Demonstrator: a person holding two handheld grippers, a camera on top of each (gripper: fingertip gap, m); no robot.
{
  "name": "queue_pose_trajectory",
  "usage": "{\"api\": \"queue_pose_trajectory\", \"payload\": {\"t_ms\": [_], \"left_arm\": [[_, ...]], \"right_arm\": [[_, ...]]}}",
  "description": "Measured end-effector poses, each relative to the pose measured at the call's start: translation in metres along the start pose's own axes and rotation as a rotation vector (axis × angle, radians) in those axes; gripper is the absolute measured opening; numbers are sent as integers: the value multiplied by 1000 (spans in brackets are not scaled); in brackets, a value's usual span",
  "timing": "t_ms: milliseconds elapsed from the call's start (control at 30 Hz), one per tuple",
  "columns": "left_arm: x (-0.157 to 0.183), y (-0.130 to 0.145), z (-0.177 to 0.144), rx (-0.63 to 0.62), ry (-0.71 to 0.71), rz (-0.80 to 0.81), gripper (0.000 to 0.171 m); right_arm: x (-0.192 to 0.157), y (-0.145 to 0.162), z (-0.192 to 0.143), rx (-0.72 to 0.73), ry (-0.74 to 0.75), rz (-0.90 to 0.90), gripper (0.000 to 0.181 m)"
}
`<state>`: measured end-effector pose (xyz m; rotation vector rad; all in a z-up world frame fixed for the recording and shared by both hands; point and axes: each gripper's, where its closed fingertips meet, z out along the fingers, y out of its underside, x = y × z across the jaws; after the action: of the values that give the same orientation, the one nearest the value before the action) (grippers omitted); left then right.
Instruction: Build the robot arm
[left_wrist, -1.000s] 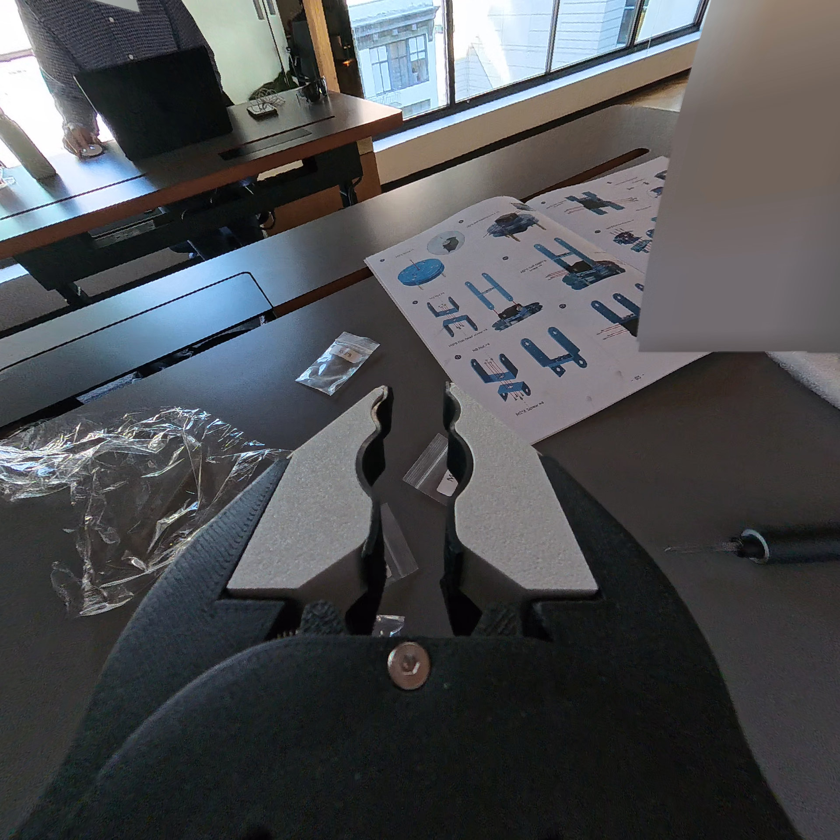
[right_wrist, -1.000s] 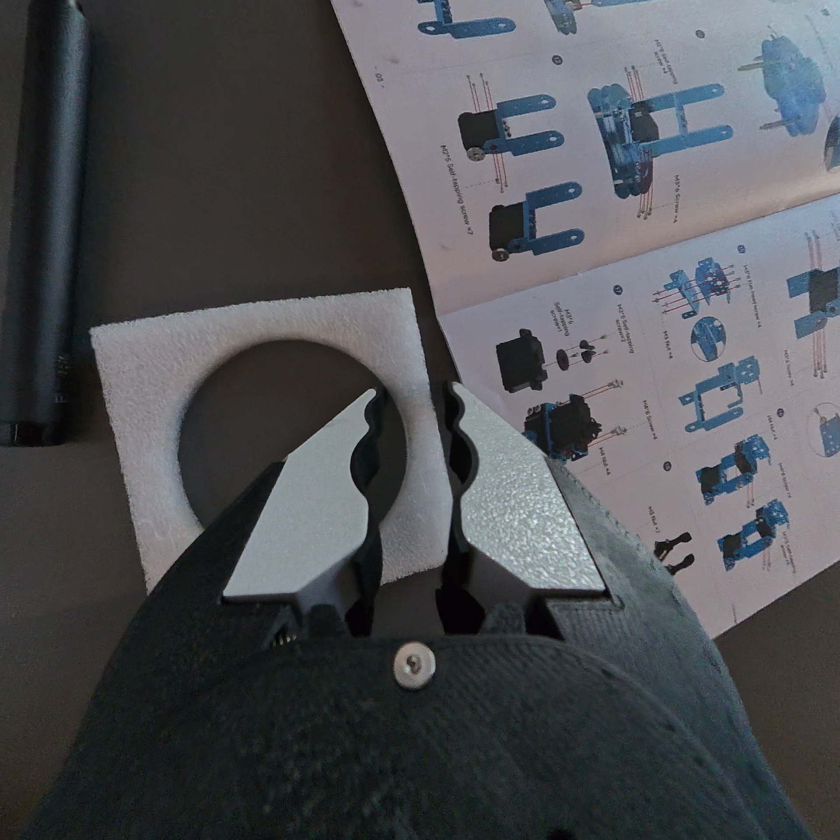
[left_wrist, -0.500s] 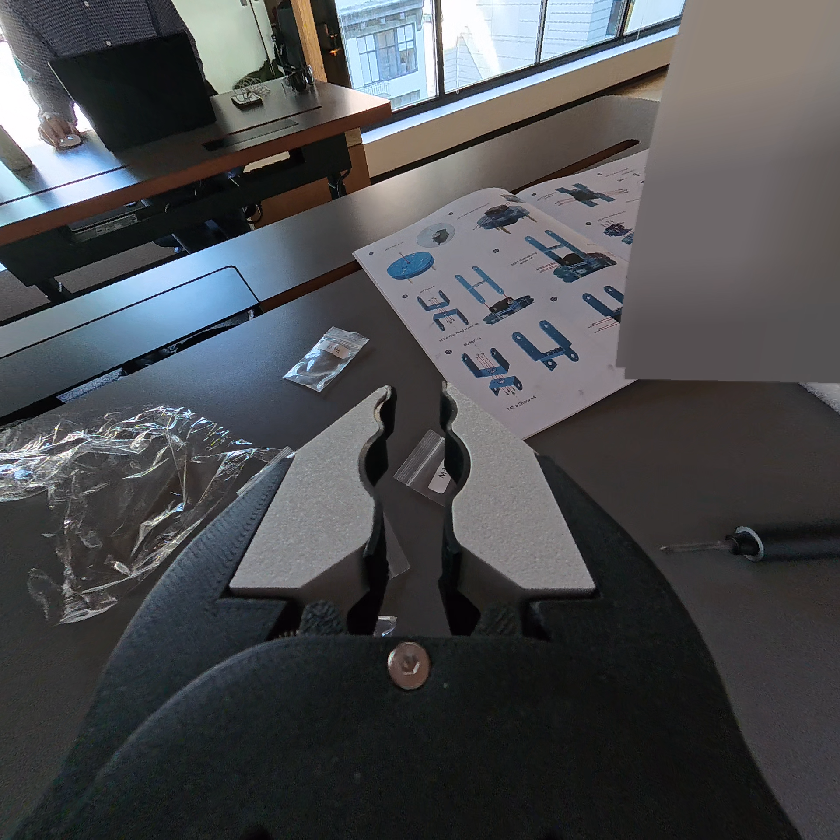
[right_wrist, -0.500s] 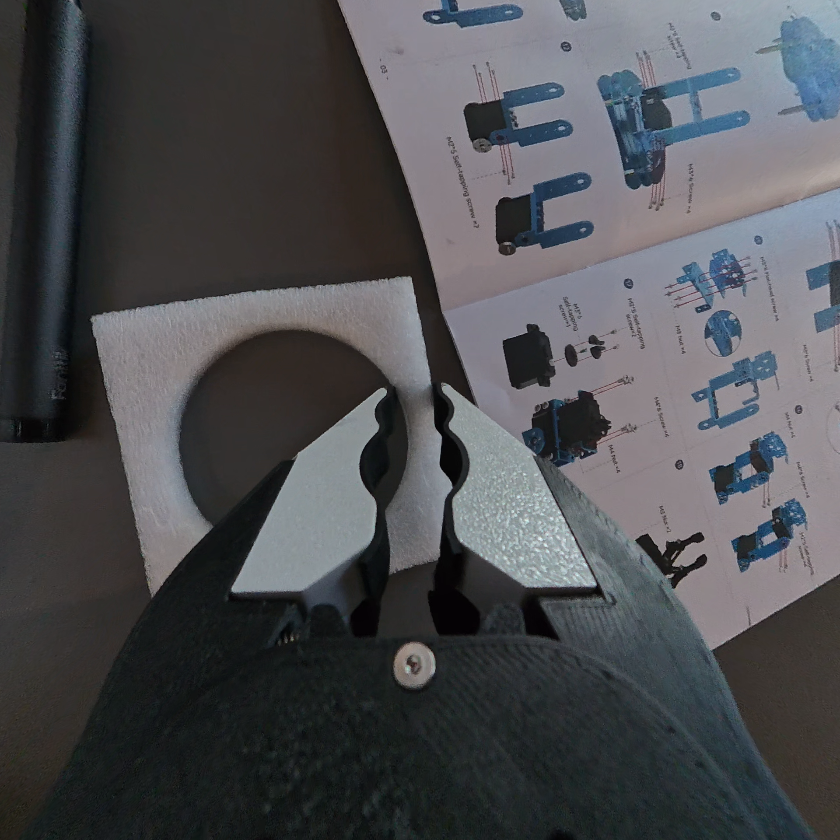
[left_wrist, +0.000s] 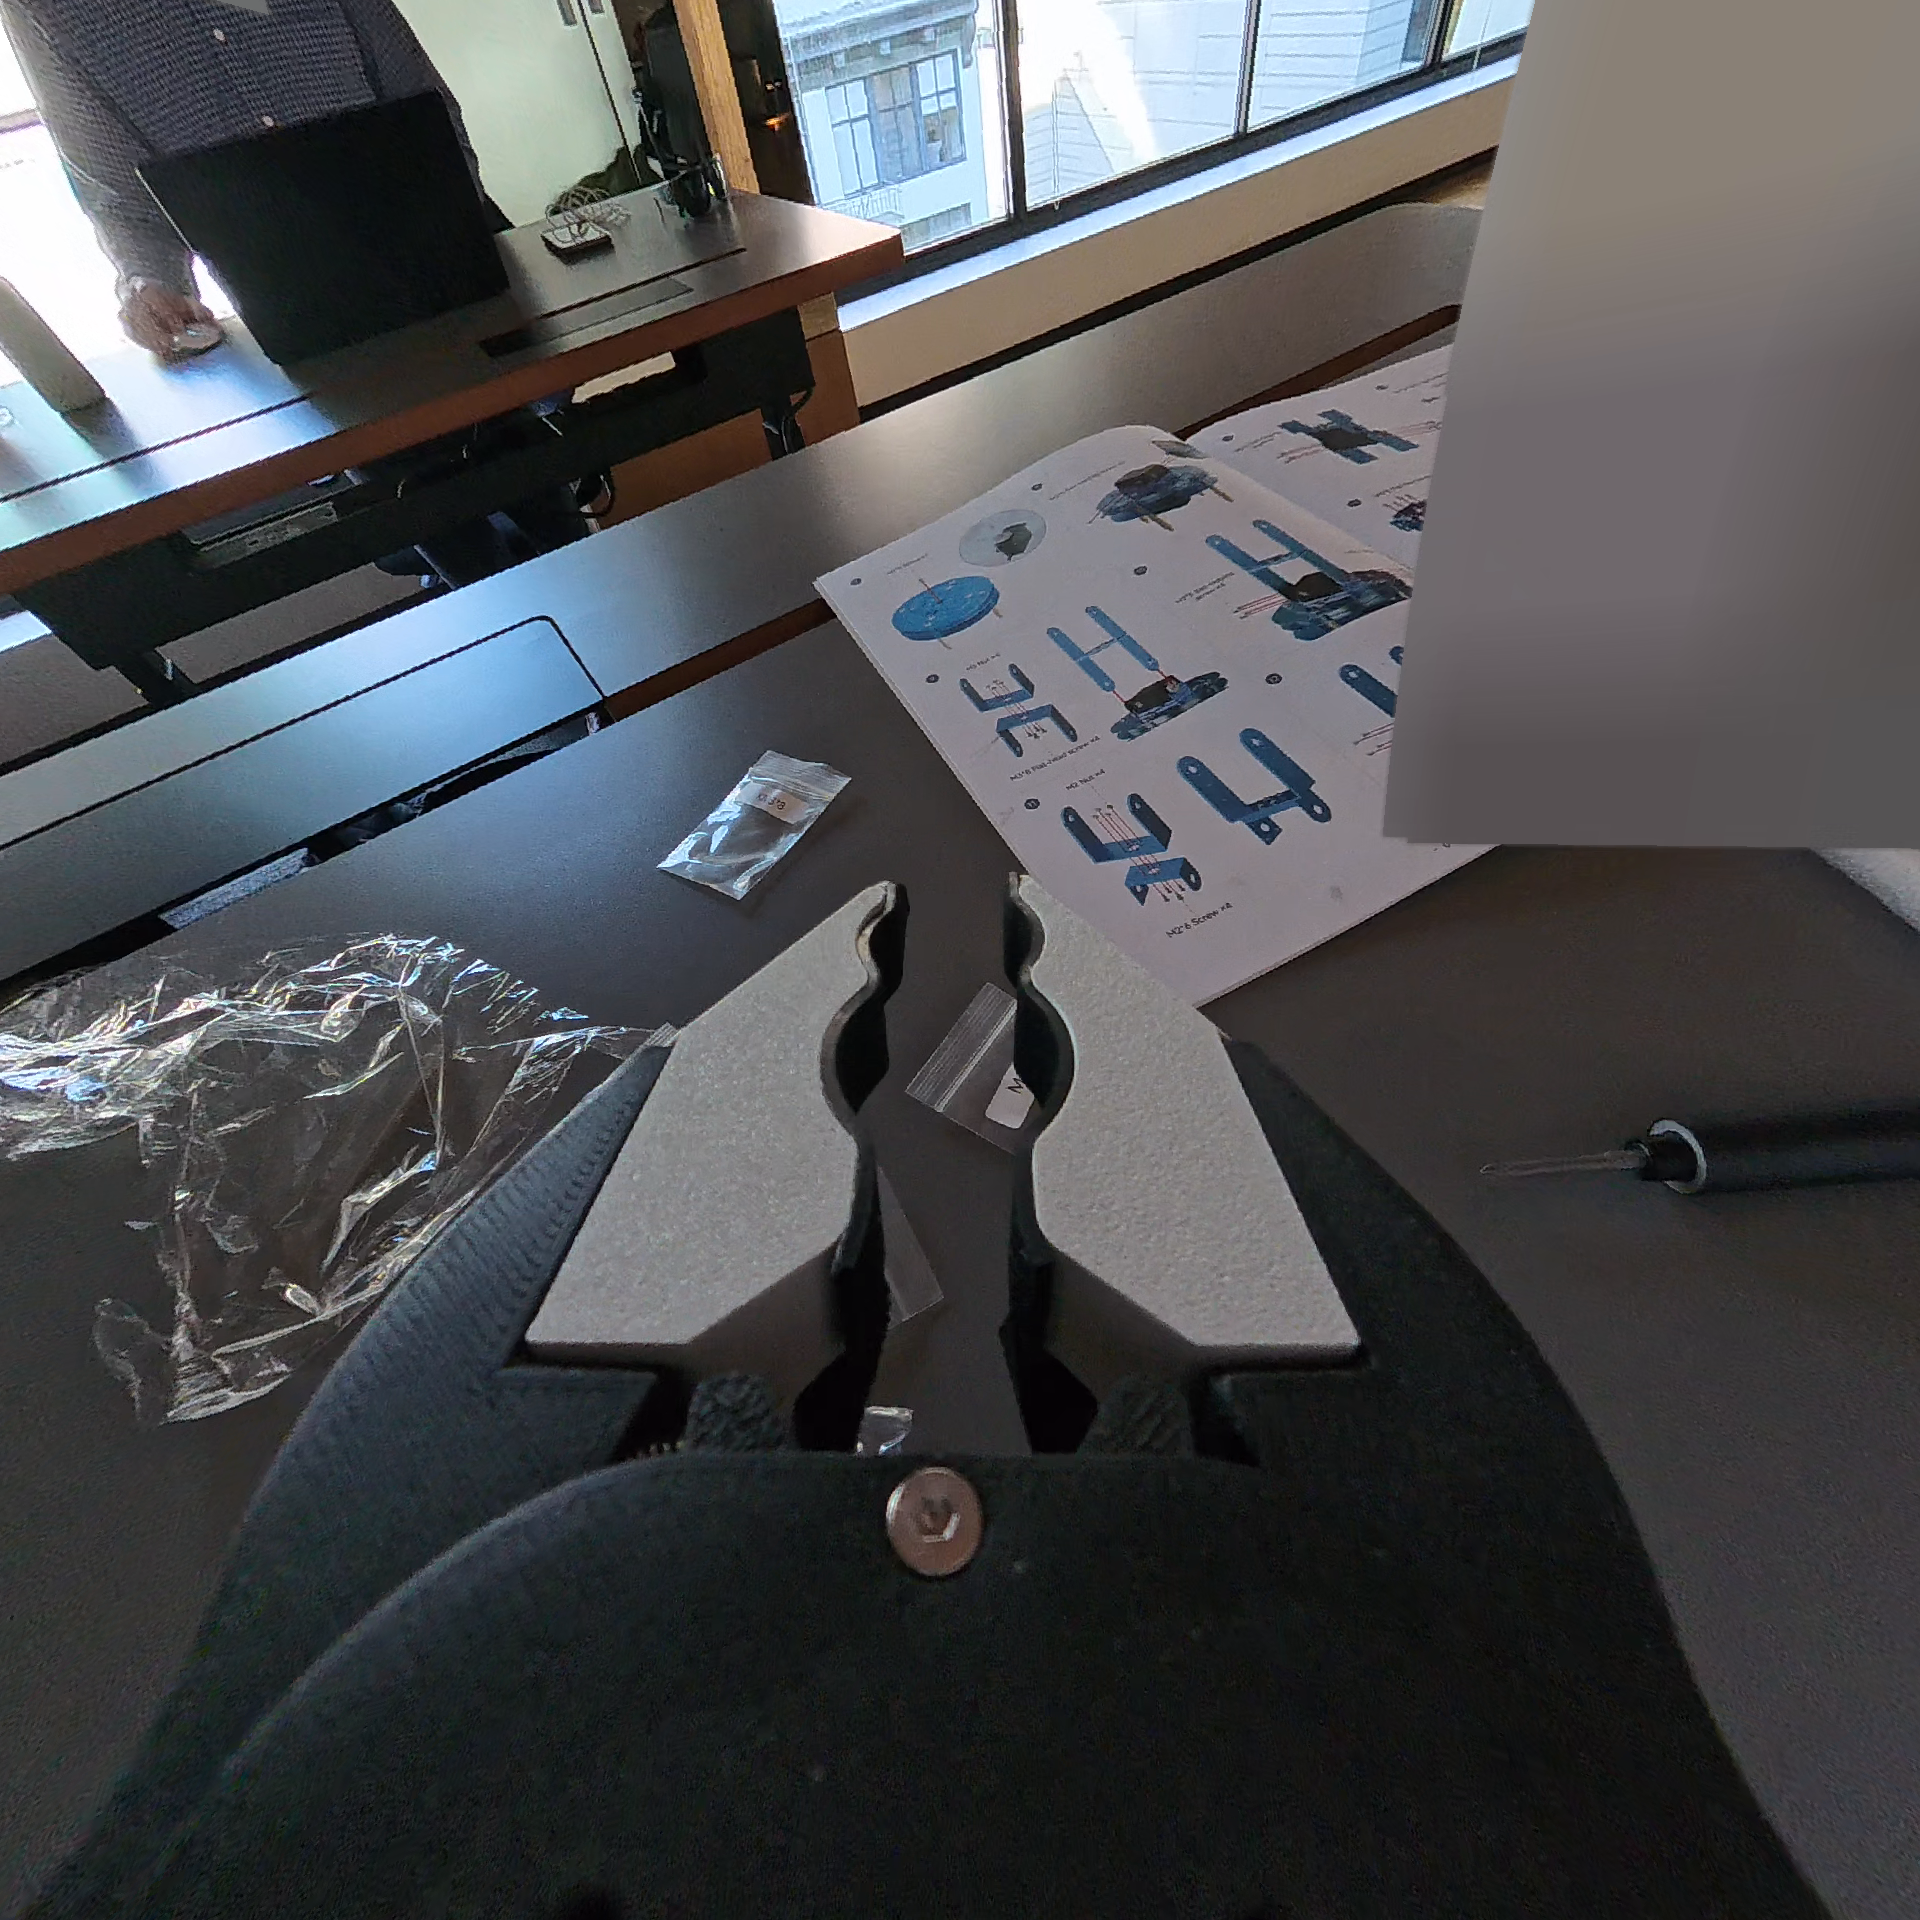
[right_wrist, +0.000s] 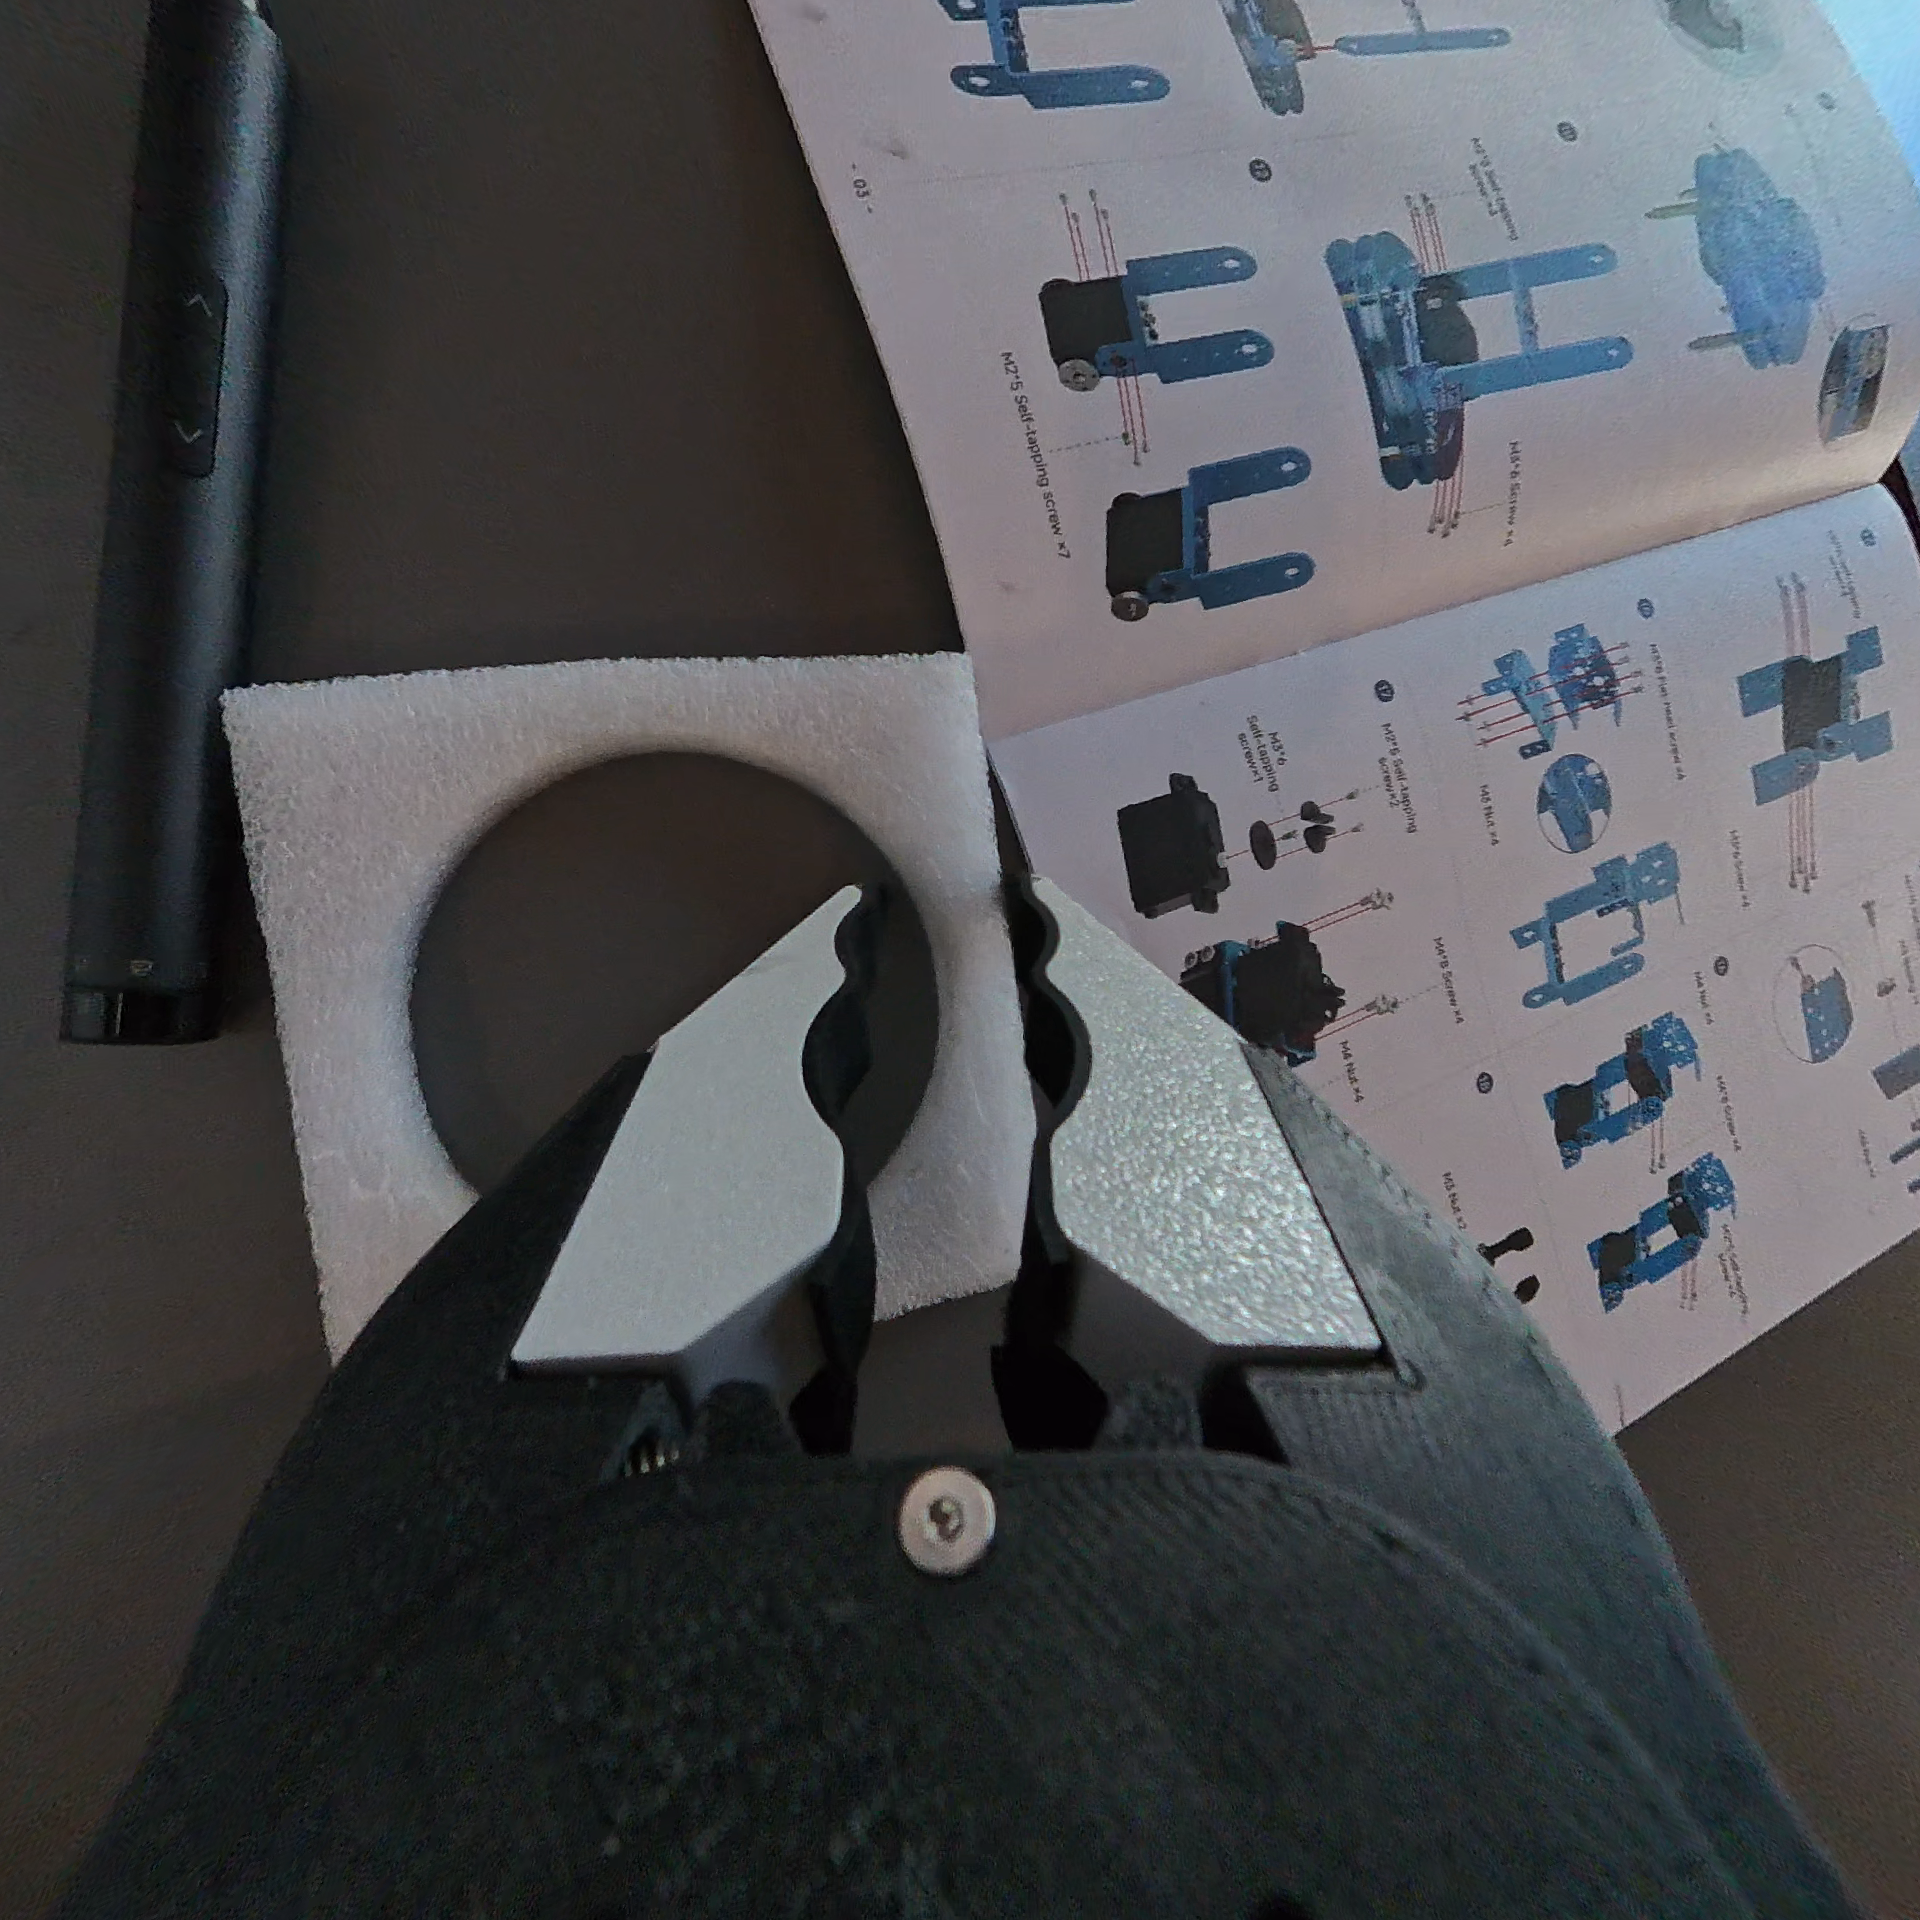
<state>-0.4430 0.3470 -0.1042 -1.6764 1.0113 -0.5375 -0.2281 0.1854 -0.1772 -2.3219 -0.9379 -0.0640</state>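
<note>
Over the foam square's ring edge, both grippers' fingers stand apart, holding nothing.

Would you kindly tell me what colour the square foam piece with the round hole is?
The square foam piece is white, clearest in the right wrist view.

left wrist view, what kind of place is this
Probably an office used as an assembly workspace: desks by a row of windows, a person at a laptop on the far desk, and an open assembly manual and a screwdriver on the near dark table.
</note>
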Motion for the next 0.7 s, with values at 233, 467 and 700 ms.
{"api": "queue_pose_trajectory", "payload": {"t_ms": [233, 467, 700], "left_arm": [[0, 0, 0, -2, -2, 3, 17], [-1, 0, -1, 0, -6, -1, 17], [-2, 0, 0, -2, -5, -7, 17]], "right_arm": [[4, -5, -4, 23, 36, -18, 24], [10, -9, -7, 35, 82, -35, 25], [9, -9, -6, 30, 79, -32, 24]]}}
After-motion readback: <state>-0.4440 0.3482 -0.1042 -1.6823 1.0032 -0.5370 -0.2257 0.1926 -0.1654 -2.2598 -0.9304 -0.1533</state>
